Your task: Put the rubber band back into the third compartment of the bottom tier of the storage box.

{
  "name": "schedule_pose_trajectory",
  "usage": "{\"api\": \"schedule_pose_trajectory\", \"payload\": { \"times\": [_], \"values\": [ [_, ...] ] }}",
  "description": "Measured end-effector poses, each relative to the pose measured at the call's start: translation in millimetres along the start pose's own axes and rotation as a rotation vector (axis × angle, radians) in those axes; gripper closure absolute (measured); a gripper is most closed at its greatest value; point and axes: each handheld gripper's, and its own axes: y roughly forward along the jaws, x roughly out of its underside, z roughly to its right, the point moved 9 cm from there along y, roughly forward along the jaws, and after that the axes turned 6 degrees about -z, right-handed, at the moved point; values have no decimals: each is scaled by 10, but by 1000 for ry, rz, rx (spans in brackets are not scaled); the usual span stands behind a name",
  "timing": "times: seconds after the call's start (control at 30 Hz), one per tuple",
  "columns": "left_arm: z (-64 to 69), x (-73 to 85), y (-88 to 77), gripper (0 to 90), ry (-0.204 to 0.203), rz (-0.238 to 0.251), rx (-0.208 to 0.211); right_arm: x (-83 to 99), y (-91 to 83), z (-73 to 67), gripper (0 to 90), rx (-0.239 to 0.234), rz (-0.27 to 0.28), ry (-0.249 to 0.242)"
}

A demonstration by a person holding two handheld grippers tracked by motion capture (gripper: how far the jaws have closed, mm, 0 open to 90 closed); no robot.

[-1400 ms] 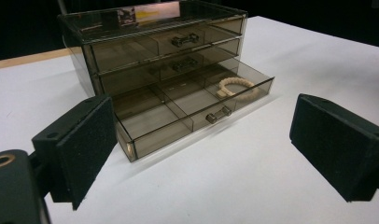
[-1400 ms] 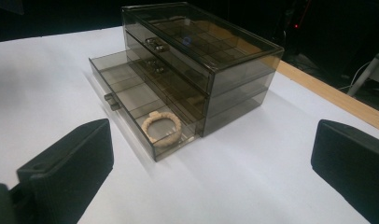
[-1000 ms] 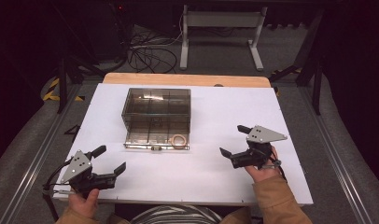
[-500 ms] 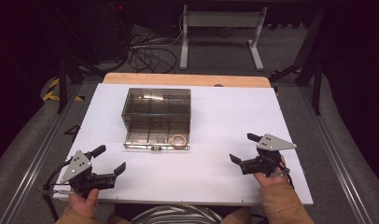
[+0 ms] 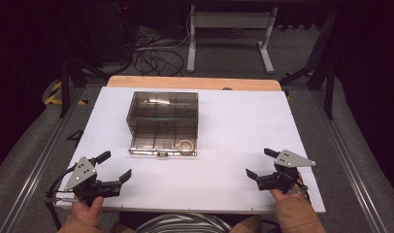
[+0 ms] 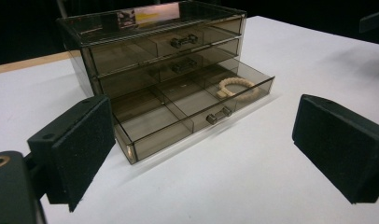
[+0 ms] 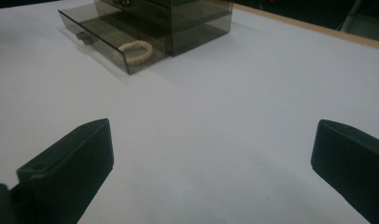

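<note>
A smoky clear drawer box [image 5: 163, 112] stands in the middle of the white table [image 5: 243, 126]. Its bottom drawer [image 5: 162, 143] is pulled out toward me, and a cream beaded bracelet [image 5: 186, 145] lies in the drawer's right compartment. In the left gripper view the bracelet [image 6: 237, 88] and drawer [image 6: 187, 112] sit ahead between the jaws. My left gripper [image 5: 115, 167] rests open near the front left edge. At the front right my right gripper [image 5: 259, 164] is open too, with the bracelet [image 7: 135, 52] far ahead in its view. Neither holds anything.
A wooden strip [image 5: 192, 83] runs along the table's far edge. Beyond it stand a metal frame [image 5: 229, 34] and loose cables [image 5: 154, 56] on the floor. Metal rails [image 5: 35, 160] run along both sides of the table.
My right gripper has drawn back toward me and to the right, settling lower near the front edge. The left gripper and the drawer box have not moved.
</note>
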Motion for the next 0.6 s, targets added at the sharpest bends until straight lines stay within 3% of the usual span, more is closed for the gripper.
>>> {"api": "schedule_pose_trajectory", "payload": {
  "times": [0.13,0.3,0.6],
  "values": [
    [7,1,21,66,3,-4,1,76,15,0,0,-23,6,50],
    [-14,6,26,82,5,-7,-6,33,38,79,0,33,18,13],
    [-36,4,25,79,-1,11,-12,24,55,40,0,15,-18,-12]
  ]
}}
